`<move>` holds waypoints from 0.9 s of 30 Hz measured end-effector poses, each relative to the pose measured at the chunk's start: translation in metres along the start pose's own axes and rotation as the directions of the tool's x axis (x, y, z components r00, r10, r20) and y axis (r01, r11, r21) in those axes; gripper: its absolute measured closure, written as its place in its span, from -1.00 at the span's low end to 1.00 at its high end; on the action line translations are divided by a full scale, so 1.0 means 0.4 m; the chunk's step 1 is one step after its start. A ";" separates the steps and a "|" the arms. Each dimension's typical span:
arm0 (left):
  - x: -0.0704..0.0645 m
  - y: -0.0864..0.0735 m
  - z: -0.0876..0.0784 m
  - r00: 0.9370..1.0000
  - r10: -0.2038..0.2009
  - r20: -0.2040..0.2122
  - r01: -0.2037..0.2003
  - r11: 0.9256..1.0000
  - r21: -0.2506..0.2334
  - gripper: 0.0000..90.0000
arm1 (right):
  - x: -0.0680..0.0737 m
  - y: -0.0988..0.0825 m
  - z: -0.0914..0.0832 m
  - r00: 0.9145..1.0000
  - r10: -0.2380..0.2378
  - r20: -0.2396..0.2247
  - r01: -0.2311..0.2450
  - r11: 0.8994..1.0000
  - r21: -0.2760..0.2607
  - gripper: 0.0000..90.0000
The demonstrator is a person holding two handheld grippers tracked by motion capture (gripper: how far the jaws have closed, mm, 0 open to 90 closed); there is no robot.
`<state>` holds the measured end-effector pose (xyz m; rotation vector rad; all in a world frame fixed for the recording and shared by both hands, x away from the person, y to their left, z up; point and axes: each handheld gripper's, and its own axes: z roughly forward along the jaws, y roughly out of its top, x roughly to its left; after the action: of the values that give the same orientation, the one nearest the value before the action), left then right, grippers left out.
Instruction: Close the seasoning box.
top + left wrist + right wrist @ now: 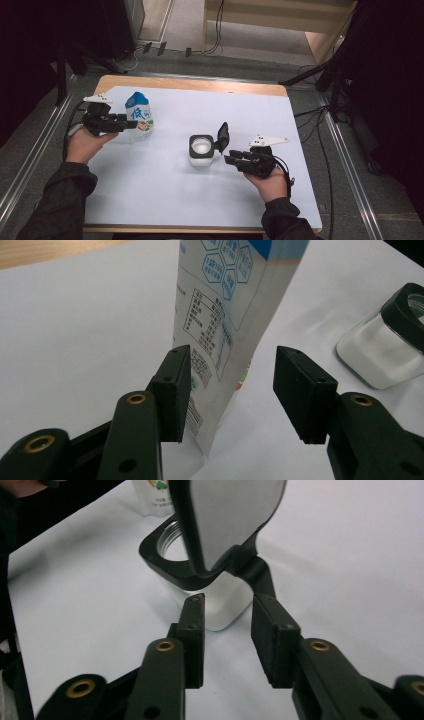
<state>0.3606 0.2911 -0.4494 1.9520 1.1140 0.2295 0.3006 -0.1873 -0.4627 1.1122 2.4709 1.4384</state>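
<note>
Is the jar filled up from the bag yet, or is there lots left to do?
Done: the jar has its lid flipped open, and something white seems to be inside. In hand: the bag stands upright between the left tongs, whose pads don't press it. The right tongs sit open by the lid's hinge. Probably left: shutting the lid.

High view overhead; tongs views low, close; all share jar (202,150).
</note>
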 end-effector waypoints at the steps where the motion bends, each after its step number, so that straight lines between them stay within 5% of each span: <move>1: -0.003 -0.003 -0.004 1.000 -0.003 -0.007 0.003 1.000 -0.016 0.10 | -0.003 0.001 0.000 1.000 0.005 0.006 -0.005 1.000 -0.004 0.59; 10: -0.009 -0.021 -0.030 1.000 -0.008 -0.011 0.008 0.999 -0.040 -0.06 | -0.032 0.031 0.014 0.998 0.038 0.044 -0.037 0.999 -0.022 0.96; 14: -0.012 -0.030 -0.034 1.000 -0.005 -0.008 0.004 1.000 -0.019 -0.07 | -0.046 0.045 0.016 0.996 0.078 0.036 -0.077 0.996 -0.047 0.97; 27: -0.029 -0.076 -0.035 0.999 -0.023 -0.024 0.024 0.999 0.027 -0.09 | -0.040 0.093 0.056 0.998 0.061 0.019 -0.060 0.996 -0.063 0.98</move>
<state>0.3276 0.2976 -0.4607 1.9640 1.1604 0.2263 0.3419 -0.1699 -0.4507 1.1934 2.3804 1.5012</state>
